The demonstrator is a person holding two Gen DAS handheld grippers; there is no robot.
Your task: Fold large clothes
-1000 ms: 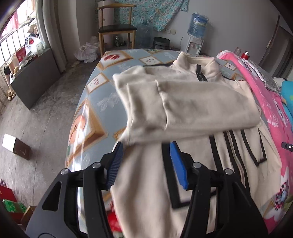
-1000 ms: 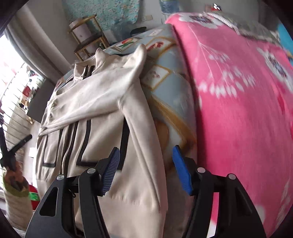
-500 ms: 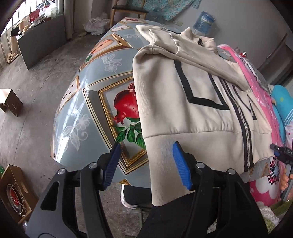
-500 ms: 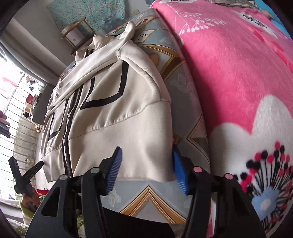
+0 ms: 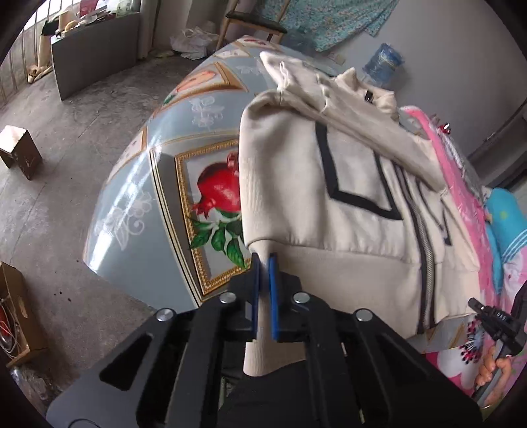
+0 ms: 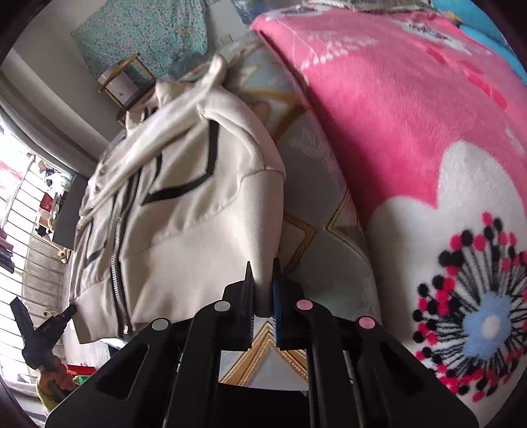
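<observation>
A cream zip-up jacket [image 5: 346,237] with black trim lies spread on a bench [image 5: 138,210] covered by a pale blue cloth printed with a red pomegranate [image 5: 220,191], its collar at the far end and its ribbed hem hanging over the near edge. The left gripper [image 5: 263,263] has its blue fingers [image 5: 272,289] pinched on the hem's left corner, the cream fabric pressed thin between them. The right gripper [image 6: 262,273] is closing on the hem's right corner — the cloth is already squeezed between its fingers [image 6: 277,296], one blue face showing. In the left wrist view the jacket's sleeves are folded across the chest, and a silver zip [image 5: 425,263] runs down the front toward the hem. To the right of the jacket, a pink fleece blanket [image 6: 411,115] with a large white flower lies beside it on the same surface. At the far end of the room stand a wooden chair [image 5: 253,23] and a blue water bottle [image 5: 385,66] — a patterned turquoise cloth [image 5: 332,16] hangs on the wall behind them. A small cardboard box [image 5: 19,151] sits on the bare concrete floor [image 5: 66,164] to the left.
</observation>
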